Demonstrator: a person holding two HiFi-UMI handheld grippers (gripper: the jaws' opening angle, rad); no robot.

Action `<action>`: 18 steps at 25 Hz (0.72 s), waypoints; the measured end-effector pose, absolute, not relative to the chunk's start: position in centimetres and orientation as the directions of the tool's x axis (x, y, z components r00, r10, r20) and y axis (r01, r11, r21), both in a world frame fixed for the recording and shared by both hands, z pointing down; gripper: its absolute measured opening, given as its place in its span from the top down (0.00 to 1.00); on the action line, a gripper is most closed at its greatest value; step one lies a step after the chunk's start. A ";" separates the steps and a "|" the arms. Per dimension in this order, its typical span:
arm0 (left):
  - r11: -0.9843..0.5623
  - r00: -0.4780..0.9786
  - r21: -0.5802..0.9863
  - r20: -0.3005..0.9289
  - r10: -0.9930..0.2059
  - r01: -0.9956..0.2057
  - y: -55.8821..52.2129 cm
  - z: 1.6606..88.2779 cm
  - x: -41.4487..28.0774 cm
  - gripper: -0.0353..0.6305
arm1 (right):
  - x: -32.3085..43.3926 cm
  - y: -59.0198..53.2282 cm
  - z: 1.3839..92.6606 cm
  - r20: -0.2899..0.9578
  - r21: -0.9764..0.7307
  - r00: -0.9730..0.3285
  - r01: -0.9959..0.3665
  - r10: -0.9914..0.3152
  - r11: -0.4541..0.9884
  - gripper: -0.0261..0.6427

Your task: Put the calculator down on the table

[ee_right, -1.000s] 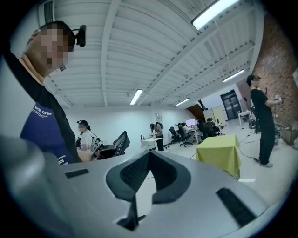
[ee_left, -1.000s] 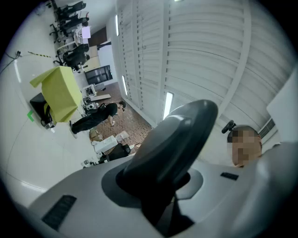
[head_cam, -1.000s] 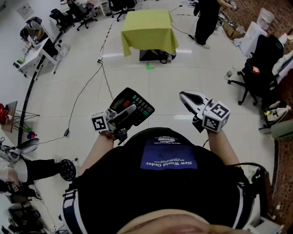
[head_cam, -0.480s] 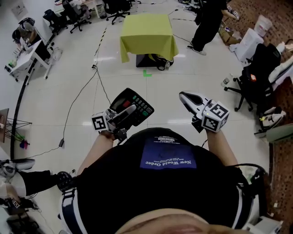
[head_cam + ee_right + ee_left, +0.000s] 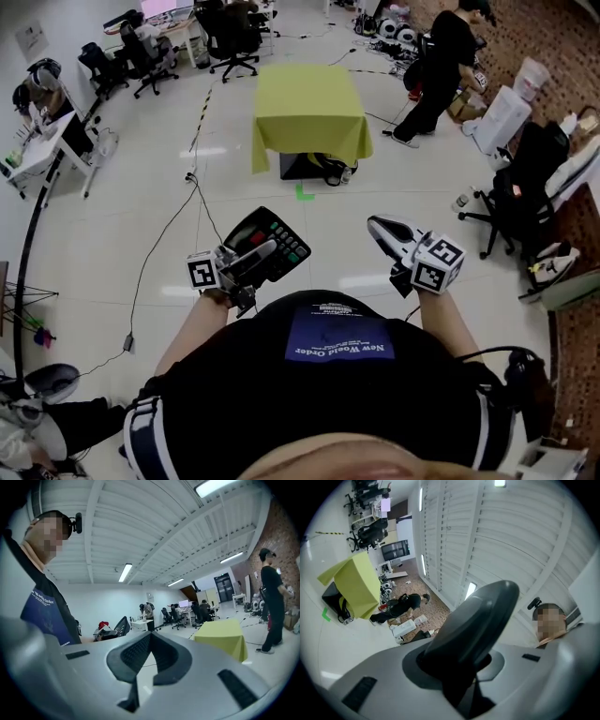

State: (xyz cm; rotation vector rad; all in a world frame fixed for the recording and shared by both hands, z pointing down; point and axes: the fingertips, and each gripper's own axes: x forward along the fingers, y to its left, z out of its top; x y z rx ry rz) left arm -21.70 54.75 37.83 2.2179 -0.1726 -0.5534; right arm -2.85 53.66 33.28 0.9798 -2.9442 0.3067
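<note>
"Where's the calculator (image 5: 269, 246) now?"

"Up in the air. The left gripper (image 5: 251, 258) is clamped on it, held out in front of the person's (image 5: 337, 356) chest. In the left gripper view its dark body fills the gap between the jaws."

"And the other one?"

"The right gripper (image 5: 379, 226) has its jaws together with nothing in them, and it's held out beside the first."

"So nothing's been put down?"

"No, not yet. The table (image 5: 305, 89) is the one under the yellow-green cloth (image 5: 309, 141), and it's well ahead across the open floor (image 5: 141, 216). I'd say the job is only at the carrying stage. What's left is to cross that floor, lower the calculator onto the tabletop and open the jaws to let it go."
</note>
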 end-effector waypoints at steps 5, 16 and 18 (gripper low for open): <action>-0.600 0.887 0.797 -0.324 -0.329 0.069 50.3 40.0 -22.8 0.75 | -4.1 48.8 34.0 0.105 -0.186 -0.811 -0.584 -0.575 0.790 0.98; -0.594 0.829 0.805 -0.331 -0.450 0.000 37.8 38.0 -16.9 0.75 | 1.7 34.0 33.8 0.063 -0.220 -0.878 -0.475 -0.474 0.852 0.98; -0.607 0.811 0.795 -0.343 -0.475 -0.019 35.1 37.8 -14.5 0.75 | 4.2 30.4 33.8 0.063 -0.211 -0.897 -0.441 -0.438 0.872 0.98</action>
